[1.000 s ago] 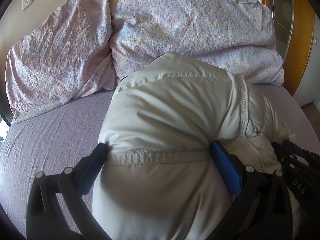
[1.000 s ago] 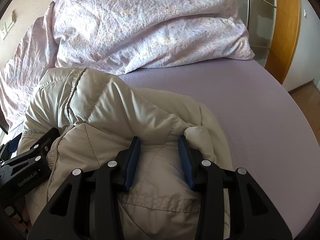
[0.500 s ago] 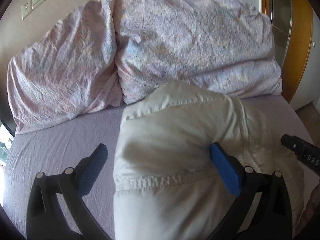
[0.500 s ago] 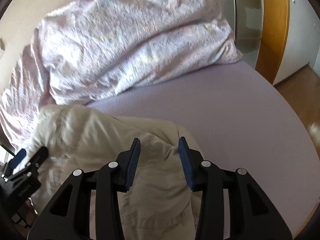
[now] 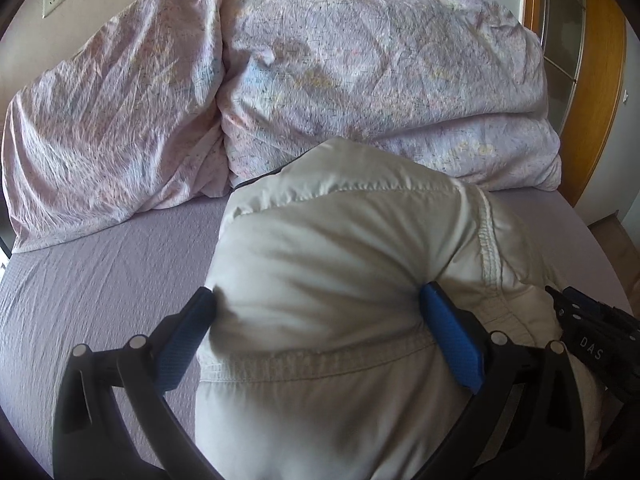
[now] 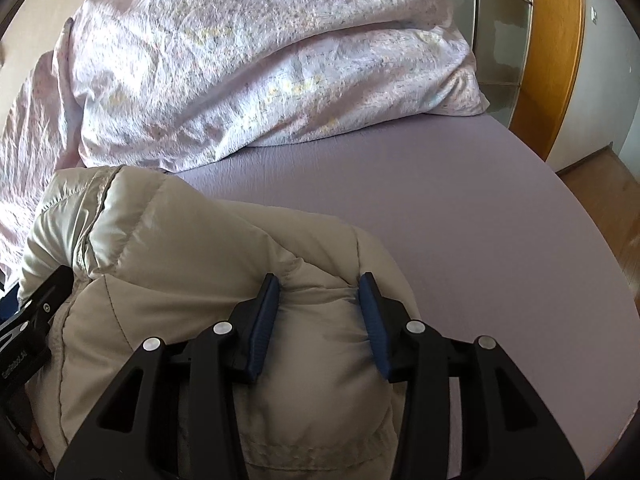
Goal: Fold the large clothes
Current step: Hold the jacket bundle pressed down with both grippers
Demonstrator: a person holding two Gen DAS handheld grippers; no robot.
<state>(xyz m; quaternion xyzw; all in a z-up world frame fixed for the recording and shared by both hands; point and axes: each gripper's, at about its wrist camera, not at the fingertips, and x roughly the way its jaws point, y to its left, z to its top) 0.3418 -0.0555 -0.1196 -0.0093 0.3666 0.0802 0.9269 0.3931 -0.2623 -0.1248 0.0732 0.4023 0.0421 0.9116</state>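
Both tools grip the padded jacket (image 5: pixel 344 280) on the bed (image 5: pixel 100 280): left tool (image 5: pixel 320 332) spread wide, right tool (image 6: pixel 318 308) narrower. Risk: slippery, puffy fabric could slip free, undoing the fold.

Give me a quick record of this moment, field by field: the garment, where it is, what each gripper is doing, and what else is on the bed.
garment: beige puffer jacket, bunched into a thick bundle
surface: lilac bed sheet
left gripper: jaws wide, both blue pads pressed against the jacket's sides
right gripper: jaws narrower, pinching a fold of the same jacket
gripper positions: side by side on the jacket, each visible at the edge of the other's view
also on bed: floral duvet heaped at the far end
fold status: not yet flat or neatly folded
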